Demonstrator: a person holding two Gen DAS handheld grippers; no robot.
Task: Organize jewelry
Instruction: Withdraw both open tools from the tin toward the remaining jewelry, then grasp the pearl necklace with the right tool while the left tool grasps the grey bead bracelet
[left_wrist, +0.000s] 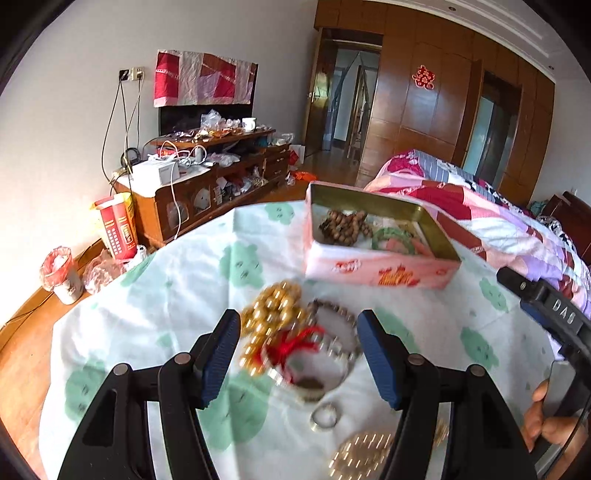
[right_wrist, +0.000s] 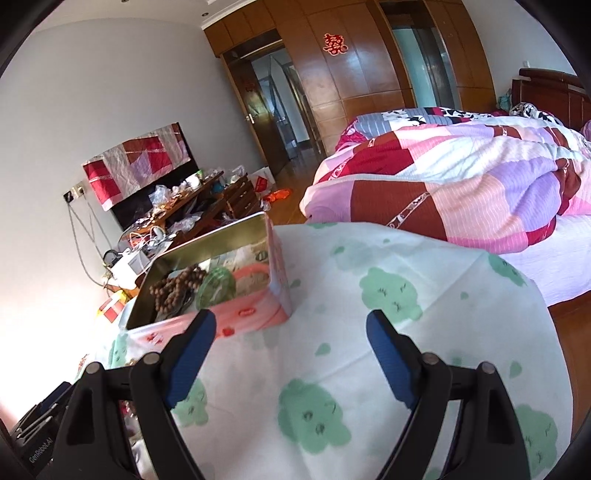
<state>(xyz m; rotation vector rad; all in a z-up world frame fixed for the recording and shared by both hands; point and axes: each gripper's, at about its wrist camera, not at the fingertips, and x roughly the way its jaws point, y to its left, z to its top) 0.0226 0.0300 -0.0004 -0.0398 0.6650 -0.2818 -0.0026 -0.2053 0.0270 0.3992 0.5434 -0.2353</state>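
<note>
A pink tin box (left_wrist: 373, 267) stands open on the white cloth with green prints (left_wrist: 207, 273); it holds brown wooden beads (left_wrist: 345, 227) and a green bangle (left_wrist: 393, 238). My left gripper (left_wrist: 297, 354) is open above a heap of jewelry: a gold bead string (left_wrist: 271, 312), a red tassel (left_wrist: 291, 345), a silver bracelet (left_wrist: 338, 345). A small ring (left_wrist: 325, 415) and a gold mesh piece (left_wrist: 360, 456) lie nearer. My right gripper (right_wrist: 290, 354) is open and empty over bare cloth, right of the box (right_wrist: 258, 314), with the beads (right_wrist: 177, 290) and bangle (right_wrist: 218, 286) inside.
A bed with a patchwork quilt (right_wrist: 461, 184) lies right of the table. A cluttered wooden cabinet (left_wrist: 207, 177) stands along the far wall. A small bin (left_wrist: 62, 275) and a red carton (left_wrist: 118, 229) sit on the floor at left. The right gripper's body (left_wrist: 550, 314) shows at right.
</note>
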